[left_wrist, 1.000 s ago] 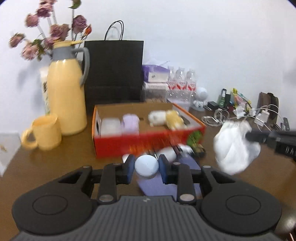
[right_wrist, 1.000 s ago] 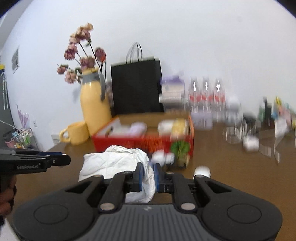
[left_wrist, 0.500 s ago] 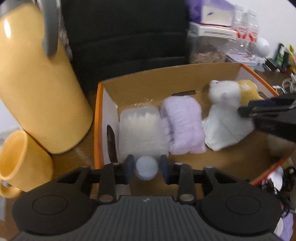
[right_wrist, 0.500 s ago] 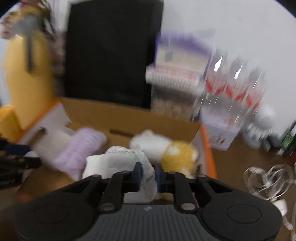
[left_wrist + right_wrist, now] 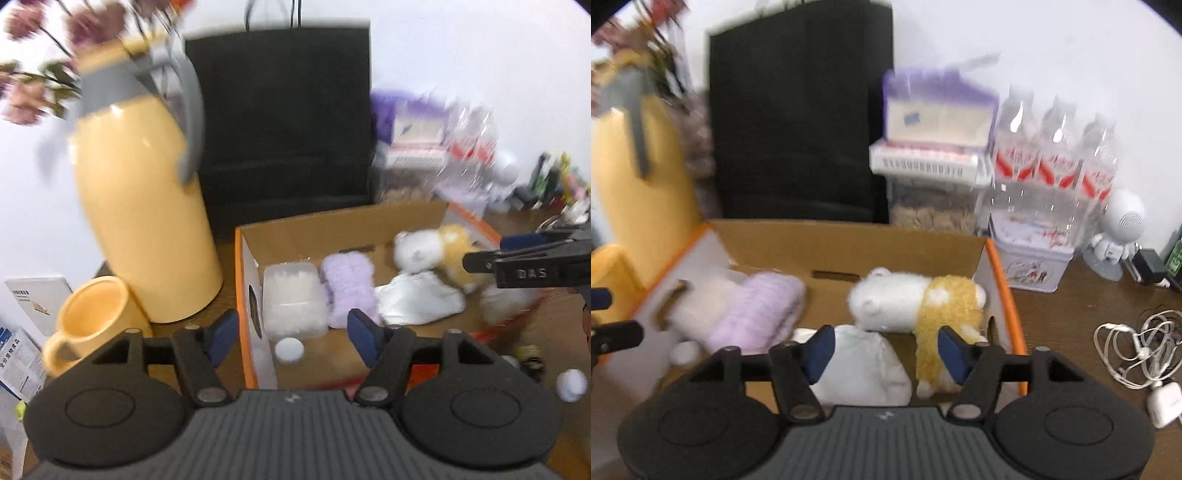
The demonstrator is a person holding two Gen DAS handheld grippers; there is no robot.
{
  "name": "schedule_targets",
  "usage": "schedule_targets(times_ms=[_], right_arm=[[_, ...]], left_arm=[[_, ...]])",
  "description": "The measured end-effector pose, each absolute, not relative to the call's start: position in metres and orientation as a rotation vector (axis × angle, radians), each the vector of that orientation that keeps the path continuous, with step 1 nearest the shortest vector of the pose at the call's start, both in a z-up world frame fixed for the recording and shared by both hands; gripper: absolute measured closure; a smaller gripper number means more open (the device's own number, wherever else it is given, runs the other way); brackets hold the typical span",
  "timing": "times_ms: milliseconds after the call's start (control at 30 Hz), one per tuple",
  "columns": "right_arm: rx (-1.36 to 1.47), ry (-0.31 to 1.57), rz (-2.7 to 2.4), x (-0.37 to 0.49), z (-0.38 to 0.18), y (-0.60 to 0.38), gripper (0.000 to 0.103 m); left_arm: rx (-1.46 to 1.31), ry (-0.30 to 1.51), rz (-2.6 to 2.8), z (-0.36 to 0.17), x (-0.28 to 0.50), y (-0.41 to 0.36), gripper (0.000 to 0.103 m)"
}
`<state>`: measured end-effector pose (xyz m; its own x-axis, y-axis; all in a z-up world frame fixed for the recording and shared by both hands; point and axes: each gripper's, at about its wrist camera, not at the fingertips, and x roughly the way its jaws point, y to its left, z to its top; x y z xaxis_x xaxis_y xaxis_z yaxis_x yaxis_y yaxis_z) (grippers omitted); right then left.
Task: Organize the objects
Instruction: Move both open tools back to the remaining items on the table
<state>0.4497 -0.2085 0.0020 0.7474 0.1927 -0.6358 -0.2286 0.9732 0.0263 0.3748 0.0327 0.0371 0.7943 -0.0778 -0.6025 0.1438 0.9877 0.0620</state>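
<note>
Though both just spread open and empty, each hand-held gripper (image 5: 290, 334) (image 5: 884, 349) above the box (image 5: 332, 225), plush toy (image 5: 916, 302) lengthwise left-right.

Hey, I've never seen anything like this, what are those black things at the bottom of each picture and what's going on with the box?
Those black things are hand-held claws: a person holds one in each hand, and a small camera on each looks forward along its two blue-tipped fingers. One picture is from the left claw, the other from the right claw. Both look into an orange cardboard box on a brown table. In the box lie a white bundle, a purple fluffy roll, a clear packet, a white-and-yellow plush toy and a small white ball. Both claws have just been opening and grip nothing now; the ball and the bundle rest in the box. Beside the box stand a yellow jug and a yellow mug.
</note>
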Motion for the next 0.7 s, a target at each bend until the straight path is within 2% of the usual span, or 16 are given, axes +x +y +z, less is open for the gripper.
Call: schedule_targets(times_ms=[100, 200, 333, 367, 467, 600, 700], right_arm=[[-0.013, 0.638, 0.264, 0.398, 0.025, -0.23, 0.029], [0.02, 0.587, 0.293, 0.324, 0.032, -0.253, 0.023], [-0.029, 0.515, 0.281, 0.221, 0.024, -0.273, 0.019], [-0.034, 0.514, 0.266, 0.201, 0.022, -0.277, 0.015], [0.023, 0.571, 0.25, 0.143, 0.011, -0.297, 0.014], [0.097, 0.625, 0.229, 0.096, -0.015, -0.309, 0.013], [0.095, 0.66, 0.222, 0.079, -0.031, -0.304, 0.014]], left_arm=[[0.07, 0.565, -0.158, 0.054, 0.312, 0.034, 0.018], [0.04, 0.497, -0.192, 0.052, 0.239, 0.03, 0.006], [-0.049, 0.516, -0.201, 0.031, 0.16, 0.026, 0.005], [-0.075, 0.526, -0.198, 0.026, 0.142, 0.026, 0.004], [-0.144, 0.577, -0.168, 0.012, 0.101, 0.03, 0.002], [-0.14, 0.652, -0.105, -0.003, 0.077, 0.035, 0.003], [-0.127, 0.625, -0.064, 0.001, 0.077, 0.039, 0.004]])
